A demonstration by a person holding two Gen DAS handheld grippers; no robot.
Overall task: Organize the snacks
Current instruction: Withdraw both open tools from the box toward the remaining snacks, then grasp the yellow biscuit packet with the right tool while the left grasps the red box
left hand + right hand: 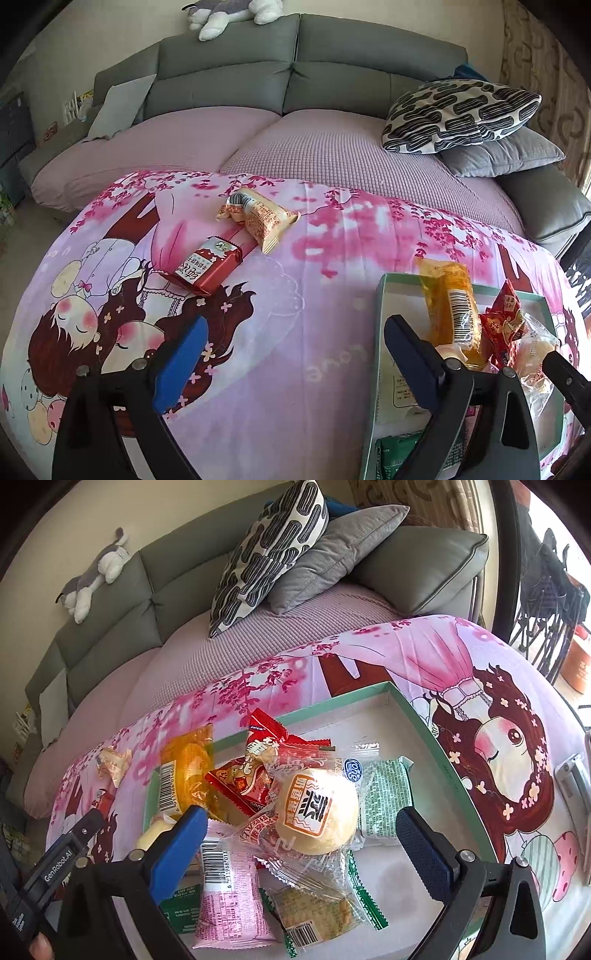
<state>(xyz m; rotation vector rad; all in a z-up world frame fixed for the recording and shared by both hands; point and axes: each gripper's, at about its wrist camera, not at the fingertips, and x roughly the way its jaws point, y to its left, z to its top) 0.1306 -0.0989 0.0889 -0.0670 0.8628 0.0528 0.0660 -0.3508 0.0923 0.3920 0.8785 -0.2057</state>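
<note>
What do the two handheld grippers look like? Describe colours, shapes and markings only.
The left gripper has black angular plastic arms with silver pivot bolts and flat blue rubber pads on its fingers. The right gripper is the same build; its blue pads show a fine dimpled texture. In the right wrist view, the left gripper's black body carries white "GenRobot.AI" lettering.

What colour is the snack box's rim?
Pale mint green box rim, clearest in the right wrist view.

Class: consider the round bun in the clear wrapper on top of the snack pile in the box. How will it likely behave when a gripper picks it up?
The round bun looks soft, so it would probably dent under firm jaws. Its clear wrapper is loose and glossy, so it may crinkle and slip. Perched high on the pile in the green box, it could roll off if nudged.
</note>
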